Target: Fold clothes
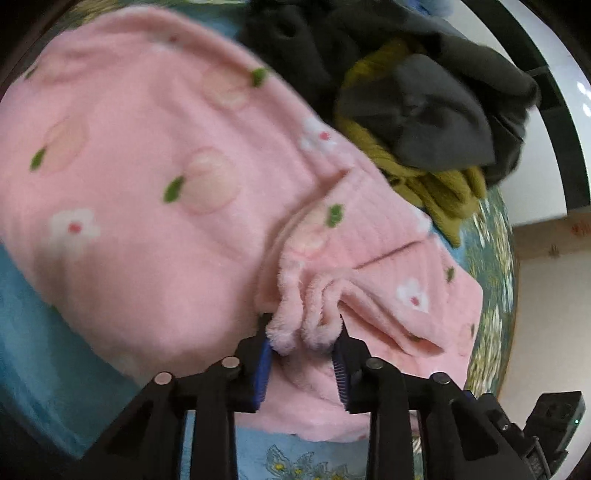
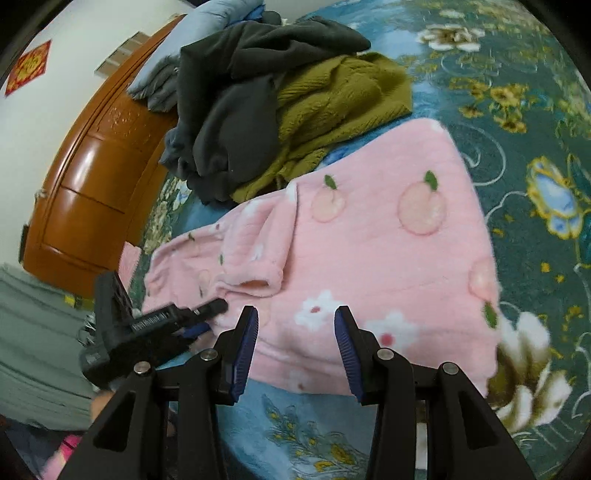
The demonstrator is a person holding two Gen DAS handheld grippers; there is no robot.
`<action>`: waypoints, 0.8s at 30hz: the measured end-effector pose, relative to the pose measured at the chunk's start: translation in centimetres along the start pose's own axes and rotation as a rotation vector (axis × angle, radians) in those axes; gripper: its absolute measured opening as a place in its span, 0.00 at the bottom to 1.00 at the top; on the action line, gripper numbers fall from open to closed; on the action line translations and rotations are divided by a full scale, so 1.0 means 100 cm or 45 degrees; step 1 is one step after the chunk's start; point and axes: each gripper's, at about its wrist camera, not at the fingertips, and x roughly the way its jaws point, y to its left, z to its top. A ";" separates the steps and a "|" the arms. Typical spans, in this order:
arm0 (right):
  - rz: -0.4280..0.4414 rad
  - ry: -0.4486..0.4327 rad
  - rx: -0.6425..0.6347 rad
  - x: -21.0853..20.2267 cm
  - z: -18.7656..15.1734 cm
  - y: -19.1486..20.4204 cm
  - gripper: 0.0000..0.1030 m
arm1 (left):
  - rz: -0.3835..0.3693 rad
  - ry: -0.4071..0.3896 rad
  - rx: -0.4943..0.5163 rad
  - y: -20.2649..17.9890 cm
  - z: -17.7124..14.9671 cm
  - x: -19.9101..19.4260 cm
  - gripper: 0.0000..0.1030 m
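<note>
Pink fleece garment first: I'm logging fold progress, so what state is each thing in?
Pink fleece garment: partly folded, sleeve on top.
Left gripper: jaws clamped on bunched pink cuff.
Right gripper: jaws open, nothing held.
Dark grey garment: crumpled, unfolded.
Olive knit: crumpled under it.

Soft even daylight, motion-blurred left view, strong fisheye edge warping.

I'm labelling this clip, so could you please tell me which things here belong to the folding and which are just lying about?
In the job:
pink garment
left gripper, gripping its bunched edge
right gripper, open over it
grey garment and olive sweater, piled, probably next

Lying about:
floral bedspread
headboard
blue pillow
</note>
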 end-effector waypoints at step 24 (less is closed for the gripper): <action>0.044 0.428 0.077 0.159 0.112 0.095 0.07 | -0.169 0.009 -0.049 0.026 -0.002 -0.007 0.26</action>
